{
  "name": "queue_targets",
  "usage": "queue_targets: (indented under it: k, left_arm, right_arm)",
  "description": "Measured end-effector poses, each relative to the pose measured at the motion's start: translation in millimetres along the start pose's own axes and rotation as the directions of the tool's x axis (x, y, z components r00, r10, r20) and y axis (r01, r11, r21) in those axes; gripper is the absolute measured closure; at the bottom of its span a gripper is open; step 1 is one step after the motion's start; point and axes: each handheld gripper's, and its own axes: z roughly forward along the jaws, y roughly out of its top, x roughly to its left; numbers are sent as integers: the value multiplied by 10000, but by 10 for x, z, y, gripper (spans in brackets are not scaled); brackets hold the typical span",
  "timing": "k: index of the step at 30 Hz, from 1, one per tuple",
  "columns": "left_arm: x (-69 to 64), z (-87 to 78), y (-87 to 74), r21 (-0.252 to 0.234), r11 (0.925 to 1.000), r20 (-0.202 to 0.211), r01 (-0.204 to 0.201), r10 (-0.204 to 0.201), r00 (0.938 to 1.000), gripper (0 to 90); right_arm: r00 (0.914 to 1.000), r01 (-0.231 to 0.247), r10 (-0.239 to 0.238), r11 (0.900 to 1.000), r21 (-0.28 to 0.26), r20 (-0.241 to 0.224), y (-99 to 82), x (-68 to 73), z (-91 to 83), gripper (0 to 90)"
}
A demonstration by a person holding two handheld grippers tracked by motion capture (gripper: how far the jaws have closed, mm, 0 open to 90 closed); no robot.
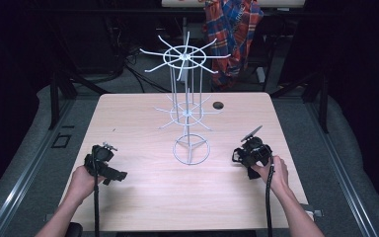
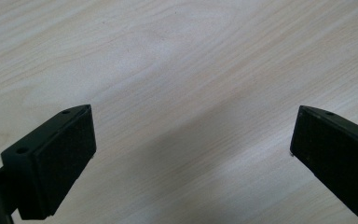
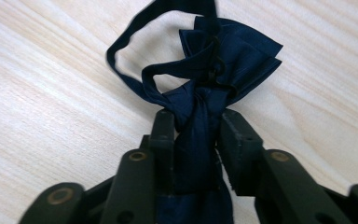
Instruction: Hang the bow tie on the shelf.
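A dark navy bow tie with a thin strap loop lies on the light wood table. My right gripper is shut on it, both pads pressing the fabric near its middle knot. From above, the right gripper sits at the table's right, just right of the rack's base. My left gripper is open with only bare wood between its jaws. In the high view the left gripper is low over the table's left side.
A tall white wire display rack with two tiers of radial hooks stands mid-table on a ring base. A cable hole lies behind it. A plaid cloth hangs beyond the far edge.
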Motion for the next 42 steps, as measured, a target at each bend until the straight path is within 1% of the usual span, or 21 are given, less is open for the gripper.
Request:
queue_targets:
  k: [2,4,5,6,7,8,10,11,13,15,16,18,22,24,26,27,33,34,37,39,42]
  left_arm:
    - [0,-1,0,0,10000,-4,0,0,10000,1]
    - [1,-1,-1,6,10000,-1,-6,6,10000,2]
    - [0,0,-1,-21,10000,-21,0,0,10000,2]
    - [0,0,-1,-19,10000,-22,-1,1,10000,2]
    - [0,0,-1,-19,10000,-22,-1,1,10000,1]
    - [1,0,-2,-21,10000,-17,-3,3,10000,2]
    - [0,0,-2,-29,10000,-23,3,-4,10000,2]
    - [1,-1,-2,-26,10000,-22,-5,5,10000,2]
    - [0,-1,-2,-33,10000,-24,2,-2,10000,2]
    - [0,-1,-2,-33,10000,-27,-4,4,10000,2]
    - [0,-1,-1,-35,10000,-27,-4,4,10000,2]
    - [0,0,-1,-32,10000,-22,-3,3,10000,2]
    - [1,-1,-2,-37,10000,-13,2,-2,10000,2]
    - [1,-1,-2,-39,10000,-16,0,0,10000,2]
    - [2,-2,-3,-33,10000,-14,-11,11,10000,2]
    - [3,-3,-3,-23,10000,-4,-15,15,10000,2]
    - [4,-2,-6,-28,10000,4,9,-9,10000,2]
    - [7,-4,-6,-5,10000,18,-1,1,10000,2]
    - [9,-4,-7,-11,10000,16,-3,3,10000,2]
    - [6,-1,-6,-55,10000,-33,3,-4,10000,2]
    - [-4,6,7,-24,10000,2,-5,5,10000,2]
  right_arm:
    - [9999,121,-121,9998,-153,9,1,12,-21,701]
    - [9999,168,-168,9998,-128,-5,3,12,-27,703]
    - [10000,-5,5,9993,-373,6,-4,30,-18,706]
    - [9997,219,-220,9995,-209,-53,6,25,-45,711]
    - [9997,219,-220,9995,-209,-53,6,25,-45,711]
    - [9997,243,-241,9991,-336,59,6,31,-63,714]
    - [9997,235,-237,9989,-407,-27,7,31,-77,715]
    - [9999,162,-162,9982,-581,-2,6,35,-102,715]
    - [9995,292,-283,9970,-720,133,7,28,-147,716]
    - [9996,295,-290,9952,-929,60,9,30,-187,716]
    - [9996,268,-280,9934,-1117,-92,13,47,-219,716]
    - [9993,367,-366,9928,-1143,30,15,46,-232,716]
    - [9993,337,-357,9891,-1435,-119,22,74,-282,716]
    - [9989,460,-466,9893,-1388,-15,24,77,-301,716]
    - [9994,284,-312,9862,-1633,-148,22,92,-302,716]
    - [9989,432,-456,9869,-1552,-116,27,85,-321,716]
    - [9989,403,-440,9825,-1819,-168,32,96,-379,716]
    - [9990,321,-379,9791,-2007,-251,33,106,-385,716]
    - [9988,389,-440,9794,-1979,-216,34,97,-424,716]
    - [9985,318,-405,9767,-2124,-365,33,93,-447,716]
    - [9984,320,-414,9739,-2248,-373,26,98,-459,716]
